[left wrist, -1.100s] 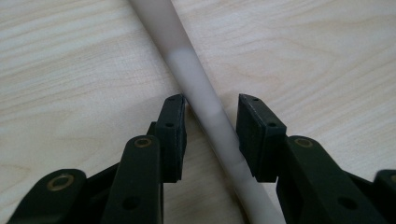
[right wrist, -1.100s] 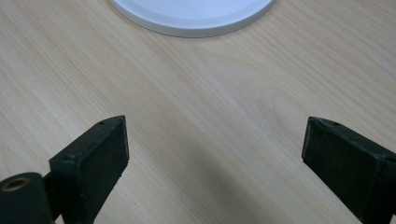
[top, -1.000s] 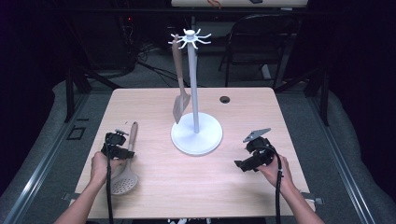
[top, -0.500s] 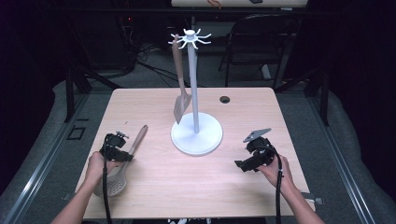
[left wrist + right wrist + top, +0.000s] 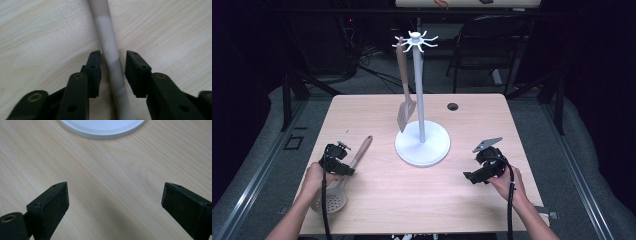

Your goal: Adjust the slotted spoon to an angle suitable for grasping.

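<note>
A slotted skimmer spoon (image 5: 331,199) lies at the table's front left, its wooden handle (image 5: 362,150) angled up and to the right. My left gripper (image 5: 346,167) straddles that handle. In the left gripper view the pale handle (image 5: 107,37) runs between the jaws of my left gripper (image 5: 113,60), with a small gap at the right pad; the jaws have just been opening around it. My right gripper (image 5: 472,177) rests at the front right, its jaws wide apart over bare wood (image 5: 115,195).
A white utensil stand (image 5: 422,147) stands mid-table with a spatula (image 5: 404,100) hanging from a top hook; the stand's base rim (image 5: 102,128) shows ahead of the right gripper. A cable hole (image 5: 453,106) sits near the far edge. A chair (image 5: 492,45) stands behind the table.
The spoon's handle has swung from pointing straight away to leaning right, and the left gripper turned with it. The right gripper has not moved.
</note>
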Motion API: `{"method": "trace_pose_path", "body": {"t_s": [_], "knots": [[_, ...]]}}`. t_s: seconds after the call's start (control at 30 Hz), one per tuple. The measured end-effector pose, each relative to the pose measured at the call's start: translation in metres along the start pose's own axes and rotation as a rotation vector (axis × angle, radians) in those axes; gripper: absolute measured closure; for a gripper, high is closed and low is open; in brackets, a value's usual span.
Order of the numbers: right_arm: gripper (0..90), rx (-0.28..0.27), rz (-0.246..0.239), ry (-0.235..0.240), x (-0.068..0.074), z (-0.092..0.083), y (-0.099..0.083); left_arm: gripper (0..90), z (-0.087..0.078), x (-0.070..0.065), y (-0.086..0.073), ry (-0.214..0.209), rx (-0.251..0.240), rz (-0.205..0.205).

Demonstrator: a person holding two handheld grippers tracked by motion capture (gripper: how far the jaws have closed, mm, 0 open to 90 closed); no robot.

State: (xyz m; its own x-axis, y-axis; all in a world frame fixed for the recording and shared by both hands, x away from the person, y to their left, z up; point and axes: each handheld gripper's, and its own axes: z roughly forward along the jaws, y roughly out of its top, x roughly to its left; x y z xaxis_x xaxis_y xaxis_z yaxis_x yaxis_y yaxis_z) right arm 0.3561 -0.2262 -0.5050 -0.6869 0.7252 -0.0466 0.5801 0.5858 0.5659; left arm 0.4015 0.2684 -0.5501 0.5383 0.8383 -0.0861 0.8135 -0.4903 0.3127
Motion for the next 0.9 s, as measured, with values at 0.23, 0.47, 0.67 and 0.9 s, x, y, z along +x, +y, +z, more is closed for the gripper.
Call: {"method": "trace_pose_path", "body": {"t_s": [0.23,0.47,0.67,0.9], "knots": [[6.9,0.002,-0.003,-0.003,0.001,0.000,0.001,61.5,-0.001,0.003,0.007,0.030,0.007,0.000],[6.9,0.003,0.000,-0.001,0.000,0.000,0.001,63.5,0.001,0.001,0.022,0.056,0.033,-0.009],[7.0,0.002,0.000,-0.001,0.000,0.000,0.001,63.4,0.006,-0.006,0.035,0.091,0.074,0.016],[7.1,0.001,0.007,0.005,0.000,0.002,0.000,68.4,0.008,-0.006,0.034,0.109,0.092,0.016]]}}
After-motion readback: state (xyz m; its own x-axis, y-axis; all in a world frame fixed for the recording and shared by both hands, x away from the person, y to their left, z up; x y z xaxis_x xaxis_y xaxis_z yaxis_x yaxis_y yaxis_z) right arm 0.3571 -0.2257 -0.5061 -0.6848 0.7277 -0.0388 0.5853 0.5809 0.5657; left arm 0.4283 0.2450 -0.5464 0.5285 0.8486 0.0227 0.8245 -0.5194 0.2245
